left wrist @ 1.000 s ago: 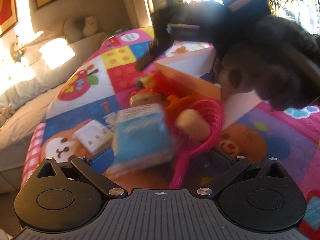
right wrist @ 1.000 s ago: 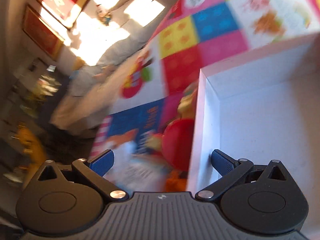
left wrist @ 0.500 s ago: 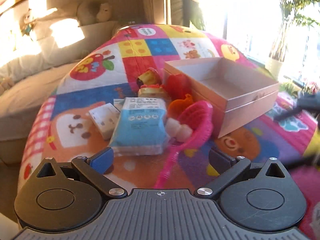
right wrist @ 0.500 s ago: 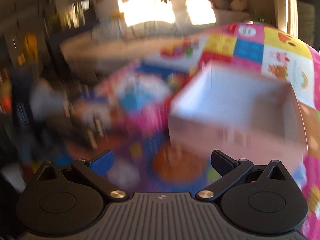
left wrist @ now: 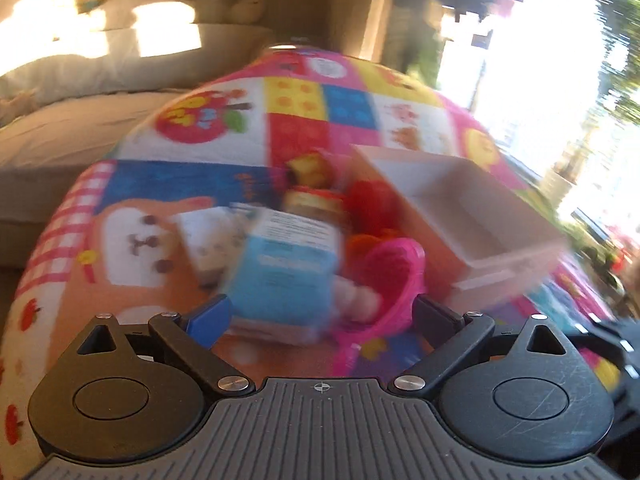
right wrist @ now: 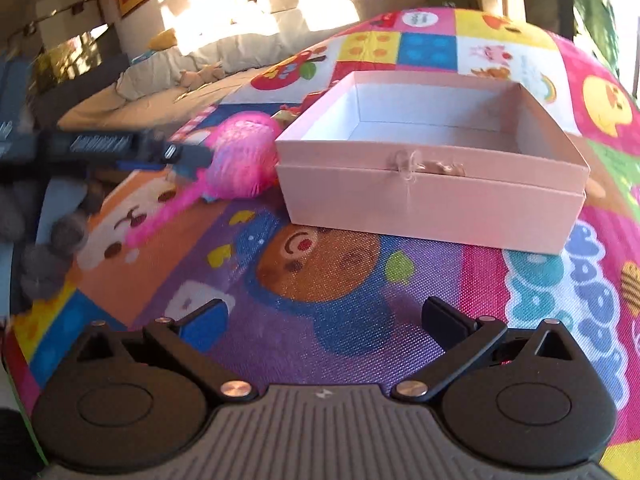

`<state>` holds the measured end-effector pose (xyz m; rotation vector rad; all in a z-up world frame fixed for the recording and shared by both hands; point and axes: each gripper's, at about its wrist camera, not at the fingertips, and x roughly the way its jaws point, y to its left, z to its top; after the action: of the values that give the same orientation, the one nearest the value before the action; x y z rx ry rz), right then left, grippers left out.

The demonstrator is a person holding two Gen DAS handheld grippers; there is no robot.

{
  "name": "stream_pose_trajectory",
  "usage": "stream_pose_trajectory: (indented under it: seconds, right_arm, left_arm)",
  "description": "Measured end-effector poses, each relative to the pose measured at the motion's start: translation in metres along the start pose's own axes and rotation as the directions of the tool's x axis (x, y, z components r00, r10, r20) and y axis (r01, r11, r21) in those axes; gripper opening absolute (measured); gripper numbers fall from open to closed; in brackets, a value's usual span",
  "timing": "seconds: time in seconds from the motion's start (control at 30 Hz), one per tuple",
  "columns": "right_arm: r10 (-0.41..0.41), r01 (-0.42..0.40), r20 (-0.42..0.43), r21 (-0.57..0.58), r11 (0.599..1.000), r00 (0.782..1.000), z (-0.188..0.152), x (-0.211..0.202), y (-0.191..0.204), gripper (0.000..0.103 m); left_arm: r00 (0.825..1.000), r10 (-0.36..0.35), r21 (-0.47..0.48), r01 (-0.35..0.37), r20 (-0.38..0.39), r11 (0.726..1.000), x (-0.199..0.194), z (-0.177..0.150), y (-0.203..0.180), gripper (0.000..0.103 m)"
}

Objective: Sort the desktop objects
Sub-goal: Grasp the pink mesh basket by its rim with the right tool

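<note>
Sorting step: the approach stage is judged to be in hand; nothing is gripped and the pink box (right wrist: 432, 196) is seen empty.
Left tongs (left wrist: 320, 316): spread wide, empty, aimed at the pile of objects beside the box.
Right tongs (right wrist: 322, 322): spread wide, empty, held over the play mat (right wrist: 320, 276) in front of the box.
Task objects: a blue-and-white packet (left wrist: 286, 268), a pink scoop (left wrist: 392, 276) and red and orange toys (left wrist: 372, 204) are clustered on the mat, touching or just beside the left wall of the box.
Next move: the left tongs are to be lowered around one object, probably the packet, and closed; the neighbouring scoop is to be kept clear of the pads.
Hard to make out: the left wrist view is motion-blurred, so the small objects cannot be identified. In the right wrist view most of the pile is hidden behind the box and the scoop.
</note>
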<state>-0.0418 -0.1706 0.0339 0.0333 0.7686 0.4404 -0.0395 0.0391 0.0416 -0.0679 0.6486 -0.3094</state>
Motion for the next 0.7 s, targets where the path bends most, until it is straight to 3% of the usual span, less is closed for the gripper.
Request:
stream_pose_trajectory:
  seconds: [0.07,0.13,0.2,0.3,0.37,0.4,0.43,0.47,0.53,0.7]
  right_arm:
    - [-0.003,0.003,-0.016,-0.026,1.0,1.0,0.003,0.002,0.002,0.103]
    - [0.063,-0.063,-0.032,-0.018,0.998,0.997,0.008,-0.003,-0.001,0.103]
    - [0.115,-0.114,0.029,-0.011,0.993,0.993,0.018,-0.016,0.002,0.103]
    - [0.036,-0.002,0.187,-0.182,0.983,0.982,0.044,-0.038,0.03,0.1]
    - [-0.006,0.09,0.257,-0.318,0.944,0.966,0.065,-0.038,0.056,0.076]
    - [-0.003,0.096,0.246,-0.365,0.926,0.969,0.078,-0.031,0.067,0.069]
    - [0.008,0.078,0.214,-0.393,0.916,0.977,0.091,-0.021,0.076,0.052]
    - [0.018,0.054,0.169,-0.413,0.909,0.985,0.103,-0.009,0.083,0.043]
    - [0.012,0.029,0.086,-0.453,0.891,0.996,0.118,0.018,0.099,0.035]
    - [-0.092,0.028,-0.101,-0.511,0.859,0.991,0.125,0.08,0.127,0.034]
  left_arm:
    - [0.999,-0.049,0.083,0.05,-0.013,0.995,-0.006,-0.007,-0.014,0.1]
    - [0.998,-0.057,0.151,0.061,-0.033,0.987,-0.011,-0.015,-0.024,0.1]
    - [0.998,-0.041,0.182,0.05,-0.052,0.982,-0.013,-0.023,-0.027,0.1]
    - [0.999,0.032,0.194,-0.024,-0.038,0.981,-0.018,-0.03,-0.022,0.1]
    - [0.996,0.089,0.197,-0.085,-0.007,0.977,-0.024,-0.031,-0.018,0.1]
    - [0.994,0.111,0.196,-0.11,0.008,0.974,-0.027,-0.031,-0.015,0.1]
    - [0.992,0.122,0.189,-0.123,0.018,0.974,-0.03,-0.031,-0.012,0.1]
    - [0.992,0.122,0.177,-0.124,0.024,0.976,-0.032,-0.032,-0.008,0.1]
    - [0.994,0.11,0.143,-0.113,0.026,0.983,-0.037,-0.033,0.0,0.1]
    - [0.997,0.063,0.06,-0.065,0.036,0.996,-0.045,-0.042,0.021,0.1]
